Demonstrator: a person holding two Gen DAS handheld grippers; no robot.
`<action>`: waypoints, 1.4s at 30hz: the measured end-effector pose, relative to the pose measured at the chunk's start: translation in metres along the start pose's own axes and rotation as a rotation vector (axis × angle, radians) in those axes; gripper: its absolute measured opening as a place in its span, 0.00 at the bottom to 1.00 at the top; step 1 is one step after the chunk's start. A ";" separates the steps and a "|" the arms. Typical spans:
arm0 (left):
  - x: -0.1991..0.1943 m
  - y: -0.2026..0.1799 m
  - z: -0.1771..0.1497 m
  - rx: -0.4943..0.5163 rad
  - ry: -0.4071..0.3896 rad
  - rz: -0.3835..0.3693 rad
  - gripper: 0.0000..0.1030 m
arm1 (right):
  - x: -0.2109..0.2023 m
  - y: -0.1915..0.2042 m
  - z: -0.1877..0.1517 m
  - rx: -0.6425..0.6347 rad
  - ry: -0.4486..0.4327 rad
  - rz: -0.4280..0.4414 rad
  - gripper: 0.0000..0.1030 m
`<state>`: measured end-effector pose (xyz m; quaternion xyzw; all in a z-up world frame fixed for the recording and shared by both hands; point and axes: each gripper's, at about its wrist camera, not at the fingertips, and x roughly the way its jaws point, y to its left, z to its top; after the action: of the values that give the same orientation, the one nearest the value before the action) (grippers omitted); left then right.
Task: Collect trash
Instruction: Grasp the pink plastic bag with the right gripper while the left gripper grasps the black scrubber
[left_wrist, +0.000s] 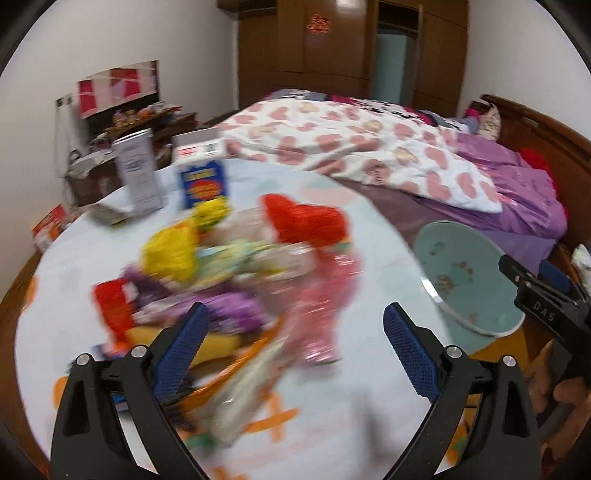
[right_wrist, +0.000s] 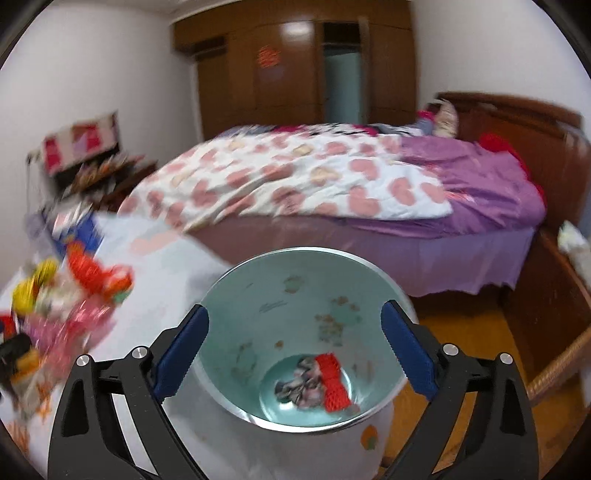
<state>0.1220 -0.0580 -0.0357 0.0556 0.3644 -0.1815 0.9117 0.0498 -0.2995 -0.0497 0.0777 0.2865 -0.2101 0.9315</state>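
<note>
Trash pile (left_wrist: 236, 273) of blurred wrappers sits mid-table on the pale tablecloth (left_wrist: 376, 266); a red wrapper (right_wrist: 334, 380) and crumpled scrap already lie at the bottom of the teal bin (right_wrist: 236, 325) by the table edge. Left gripper (left_wrist: 295, 332) spread wide over the pile, nothing between the jaws. Right gripper (right_wrist: 295, 332) spread wide above the bin mouth, empty. Bed (right_wrist: 332, 177) behind.

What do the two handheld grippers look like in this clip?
Both match. The left gripper and right gripper each have two black, arched plastic arms with cut-out slots, silver round bolts at the pivots, and blue fingers with a cross-hatched grip texture. In the left wrist view the right gripper's black body shows white lettering, "DAS". No cables or sleeves are visible.
</note>
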 end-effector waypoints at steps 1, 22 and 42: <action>-0.005 0.012 -0.004 -0.013 -0.001 0.019 0.91 | -0.001 0.009 -0.001 -0.014 0.013 0.016 0.90; -0.063 0.183 -0.049 -0.238 -0.051 0.303 0.92 | 0.004 0.143 0.008 -0.002 0.120 0.186 0.77; -0.038 0.179 -0.067 -0.196 0.019 0.198 0.92 | 0.003 0.163 -0.011 0.016 0.259 0.422 0.14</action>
<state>0.1198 0.1346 -0.0641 0.0035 0.3816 -0.0537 0.9228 0.1178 -0.1516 -0.0565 0.1695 0.3792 -0.0014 0.9096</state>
